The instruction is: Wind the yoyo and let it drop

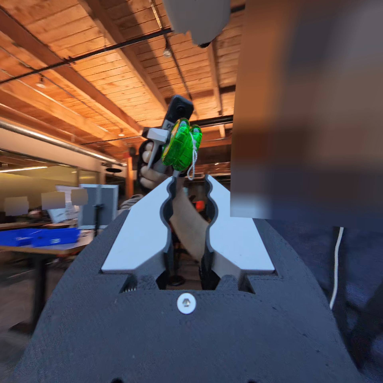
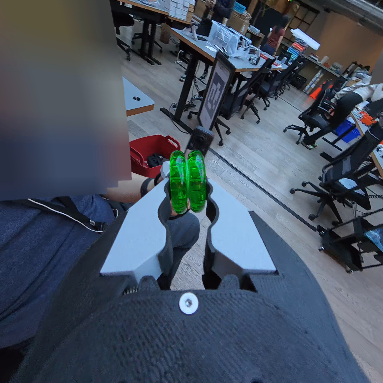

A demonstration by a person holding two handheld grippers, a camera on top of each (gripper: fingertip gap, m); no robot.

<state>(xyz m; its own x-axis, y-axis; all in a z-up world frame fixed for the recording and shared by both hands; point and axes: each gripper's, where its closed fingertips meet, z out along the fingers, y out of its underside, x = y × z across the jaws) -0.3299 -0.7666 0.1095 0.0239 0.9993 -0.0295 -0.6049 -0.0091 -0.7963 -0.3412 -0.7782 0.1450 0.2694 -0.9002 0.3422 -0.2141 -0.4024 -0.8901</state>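
Observation:
A clear green yoyo (image 2: 187, 182) sits edge-on between the fingertips of my right gripper (image 2: 187, 187), which is shut on its two sides. In the left wrist view the yoyo (image 1: 179, 147) is held up against the wooden ceiling, one grey finger (image 1: 156, 135) of the right gripper on its side. A short white string loop (image 1: 192, 165) hangs from its groove. My left gripper (image 1: 189, 179) is open just below the loop's end, with nothing between its fingers. Part of the left gripper (image 2: 199, 138) shows behind the yoyo in the right wrist view.
A red basket (image 2: 151, 149) stands on the wood floor below. A stand with a black-and-white marker panel (image 2: 215, 91), desks and several office chairs (image 2: 344, 180) lie beyond. Blue bins (image 1: 41, 236) sit on a table at the left. The person's dark blue clothing (image 2: 41, 248) is close by.

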